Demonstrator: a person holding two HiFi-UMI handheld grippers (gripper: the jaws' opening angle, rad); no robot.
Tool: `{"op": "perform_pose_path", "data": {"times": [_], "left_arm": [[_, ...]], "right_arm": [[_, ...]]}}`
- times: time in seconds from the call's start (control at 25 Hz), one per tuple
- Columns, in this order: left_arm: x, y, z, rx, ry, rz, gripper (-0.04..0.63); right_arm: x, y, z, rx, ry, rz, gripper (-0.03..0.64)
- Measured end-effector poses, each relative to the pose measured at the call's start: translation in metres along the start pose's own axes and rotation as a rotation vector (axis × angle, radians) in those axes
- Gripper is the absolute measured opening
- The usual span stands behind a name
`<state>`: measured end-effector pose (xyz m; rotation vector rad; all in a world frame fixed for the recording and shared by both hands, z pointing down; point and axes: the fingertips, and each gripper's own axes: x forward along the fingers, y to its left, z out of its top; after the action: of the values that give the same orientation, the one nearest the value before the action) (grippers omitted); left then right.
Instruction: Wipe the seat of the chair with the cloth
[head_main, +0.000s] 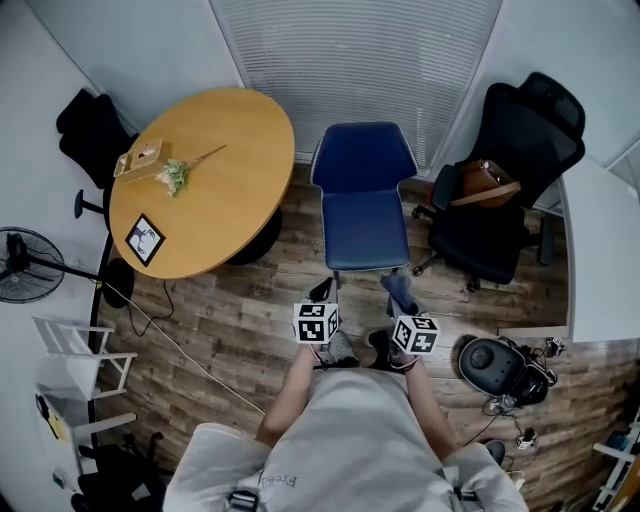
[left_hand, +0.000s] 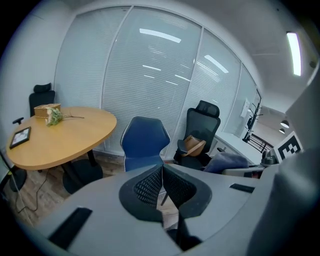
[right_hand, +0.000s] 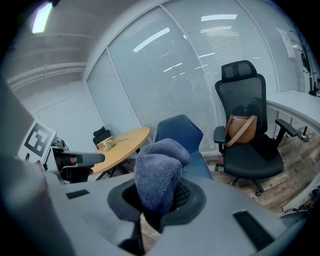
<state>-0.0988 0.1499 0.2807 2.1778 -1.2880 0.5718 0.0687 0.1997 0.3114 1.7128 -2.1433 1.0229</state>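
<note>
My right gripper (right_hand: 160, 201) is clamped on the blue-grey cloth (right_hand: 159, 175), which bulges up out of the jaws in a thick wad. I judge it is bunched like that so there is a soft pad to press flat on the seat. My left gripper (left_hand: 161, 187) has its jaws together with nothing between them. It sits just beside the right one, and I would guess it is only there to stay out of the way.

Both point at the blue chair (head_main: 362, 205), which stands just beyond them, its seat facing me and not yet touched. To its left is the round wooden table (head_main: 215, 190); to its right is a black office chair (head_main: 505, 190) carrying a brown bag (head_main: 482, 180).

From the right gripper view the cloth covers most of the seat, so I cannot judge its surface. How much cloth sits down inside the jaws is hidden too.
</note>
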Motion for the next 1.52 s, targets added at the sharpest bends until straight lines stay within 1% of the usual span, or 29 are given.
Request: {"op": "perform_pose_path", "data": {"times": [0.12,0.4,0.6,0.96,1.16,1.52], "left_arm": [[-0.002,0.002,0.004,0.003,-0.023,0.004,0.028],[-0.002,-0.005,0.003,0.009,-0.027,-0.011,0.028],[0.001,-0.005,0.01,0.009,-0.037,-0.023,0.028],[0.0,0.005,0.01,0.015,-0.021,-0.021,0.028],[0.002,0.013,0.017,0.008,-0.032,-0.009,0.028],[0.006,0.014,0.023,0.017,-0.036,-0.016,0.028]], "right_arm": [[0.0,0.003,0.0,-0.003,-0.01,0.0,0.049],[-0.008,0.005,-0.003,-0.03,-0.014,0.007,0.049],[-0.005,0.006,0.003,-0.038,-0.024,0.009,0.049],[0.006,0.015,0.004,-0.046,-0.014,0.028,0.049],[0.011,0.016,0.009,-0.051,-0.019,0.028,0.049],[0.017,0.014,0.015,-0.046,-0.026,0.025,0.049]]}}
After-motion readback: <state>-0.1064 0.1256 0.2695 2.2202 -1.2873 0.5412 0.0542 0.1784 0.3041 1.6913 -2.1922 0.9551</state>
